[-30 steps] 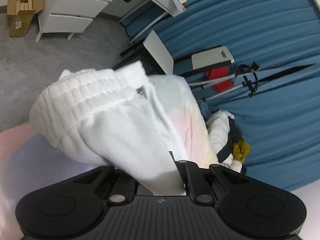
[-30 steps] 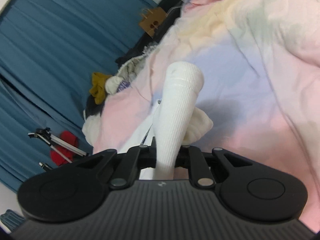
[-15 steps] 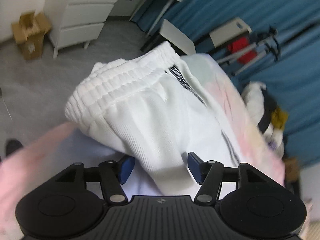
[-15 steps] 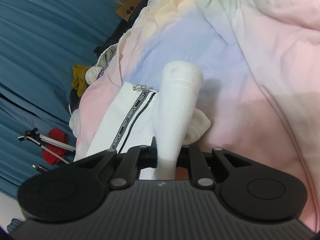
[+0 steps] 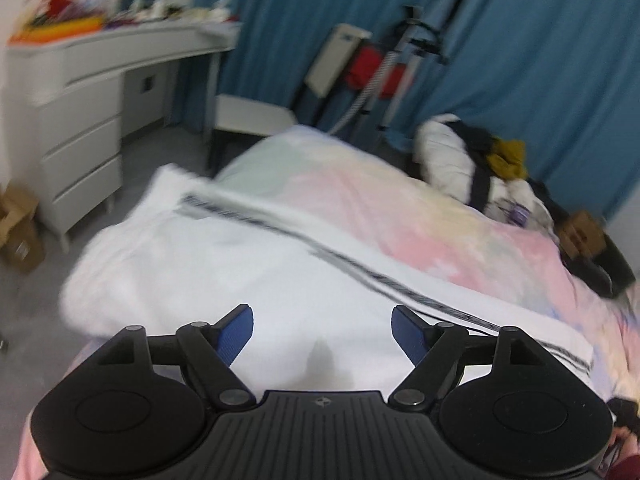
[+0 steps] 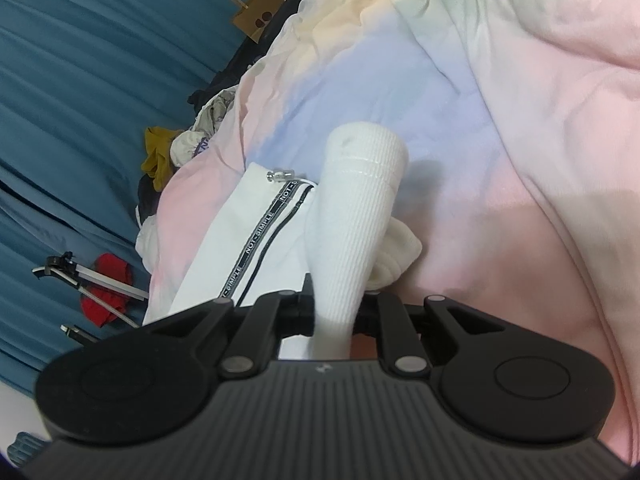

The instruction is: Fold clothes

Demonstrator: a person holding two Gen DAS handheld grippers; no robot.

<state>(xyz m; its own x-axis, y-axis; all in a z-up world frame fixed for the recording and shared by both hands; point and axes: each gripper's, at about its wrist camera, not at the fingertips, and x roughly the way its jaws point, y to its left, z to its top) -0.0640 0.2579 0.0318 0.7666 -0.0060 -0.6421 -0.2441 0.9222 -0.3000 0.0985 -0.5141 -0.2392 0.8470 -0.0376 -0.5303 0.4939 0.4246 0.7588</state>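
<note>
White trousers (image 5: 240, 264) with a black side stripe lie spread on the pastel bed cover (image 5: 400, 216). My left gripper (image 5: 322, 332) hovers just above them. Its jaws are opening, the blue pads (image 5: 236, 330) stand wide apart, and nothing is between them. In the right wrist view, my right gripper (image 6: 334, 312) is shut on a white ribbed trouser cuff (image 6: 360, 208), which sticks out forward past the fingers. The striped leg (image 6: 248, 248) lies flat on the cover to its left.
A white desk with drawers (image 5: 80, 152) and a chair (image 5: 256, 116) stand beyond the bed's left corner. A cardboard box (image 5: 20, 236) is on the floor. A tripod (image 5: 384, 68), a heap of clothes (image 5: 472, 168) and a paper bag (image 6: 256, 12) line the blue curtain.
My left gripper let go of the bunched white fabric, opened wide, rose and rolled level. The trousers now lie flat. The right gripper kept its hold on the cuff.
</note>
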